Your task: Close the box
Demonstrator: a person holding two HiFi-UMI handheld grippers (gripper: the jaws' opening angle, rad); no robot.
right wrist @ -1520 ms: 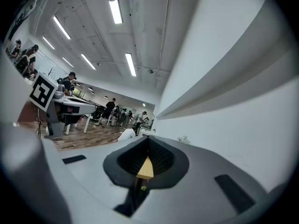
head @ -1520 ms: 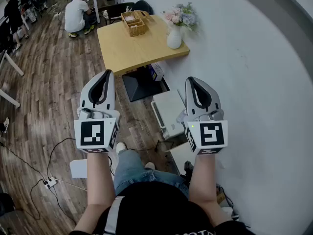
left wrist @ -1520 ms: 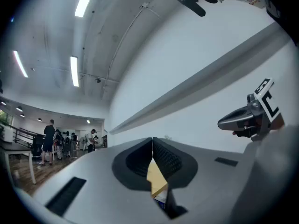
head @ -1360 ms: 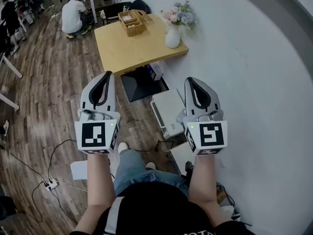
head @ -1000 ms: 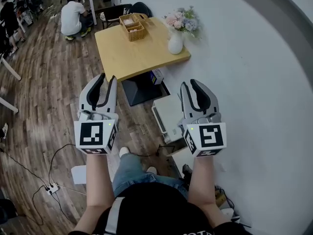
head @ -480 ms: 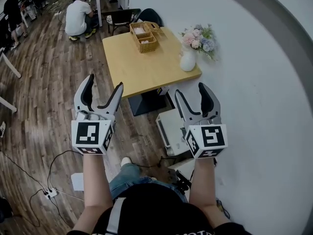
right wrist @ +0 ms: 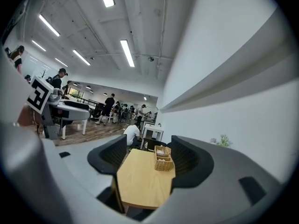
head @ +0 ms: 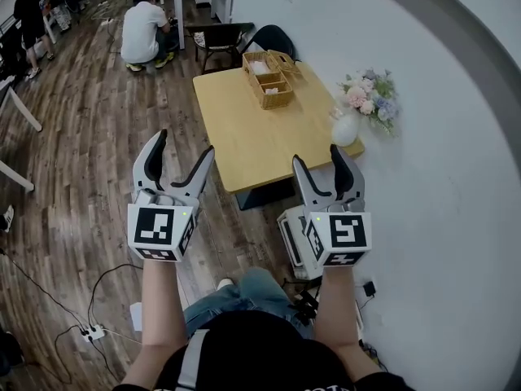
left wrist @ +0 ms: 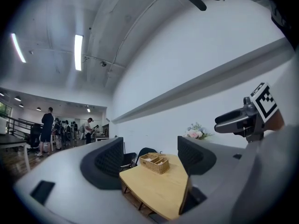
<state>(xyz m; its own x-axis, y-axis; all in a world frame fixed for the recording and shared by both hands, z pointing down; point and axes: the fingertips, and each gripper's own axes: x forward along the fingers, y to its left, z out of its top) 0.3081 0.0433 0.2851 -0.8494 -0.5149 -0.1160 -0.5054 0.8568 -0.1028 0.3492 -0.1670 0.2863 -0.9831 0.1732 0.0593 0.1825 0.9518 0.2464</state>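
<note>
A wicker box with several compartments stands at the far end of a wooden table; a lid flap sticks out at its far right side. Both grippers hang in the air short of the table's near edge, well away from the box. My left gripper is open and empty, and so is my right gripper. In the left gripper view the box shows far off between the spread jaws of the left gripper. The right gripper view shows the box the same way, beyond the right gripper.
A white vase of flowers stands at the table's right corner by the white wall. A dark chair is behind the table, and a person crouches further back. A white device and cables lie on the wooden floor.
Both grippers went from shut to wide open. The table and the box have come nearer and shifted right in the head view.
</note>
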